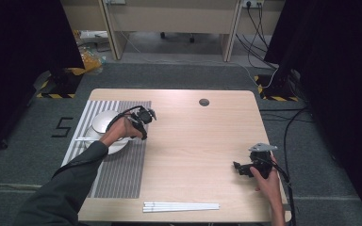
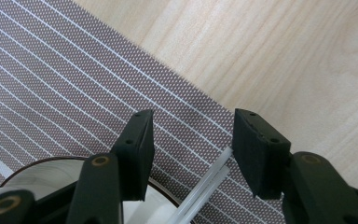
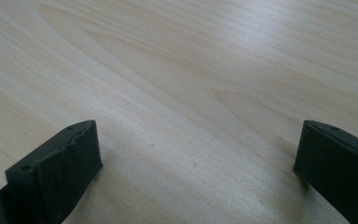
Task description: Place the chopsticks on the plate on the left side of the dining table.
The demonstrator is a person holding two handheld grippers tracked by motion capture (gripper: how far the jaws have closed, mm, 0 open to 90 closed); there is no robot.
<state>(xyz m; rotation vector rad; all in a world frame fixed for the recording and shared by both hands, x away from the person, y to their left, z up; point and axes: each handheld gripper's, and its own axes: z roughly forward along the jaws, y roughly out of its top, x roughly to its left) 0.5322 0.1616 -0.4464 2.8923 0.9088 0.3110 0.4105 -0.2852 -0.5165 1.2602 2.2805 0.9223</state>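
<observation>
A grey striped placemat covers the table's left side. On it lie a white plate and a white bowl. My left gripper hovers at the plate's right edge, pointing down. In the left gripper view its jaws stand half apart over the placemat. The tips of white chopsticks lie between them, close beside the right jaw, with no pad pressing on them. A white dish rim shows at lower left. My right gripper rests wide open over bare wood.
More white chopsticks lie along the table's front edge. A white stick sticks out left of the plate. A small dark round cap sits near the table's far edge. Bare wood spans the middle.
</observation>
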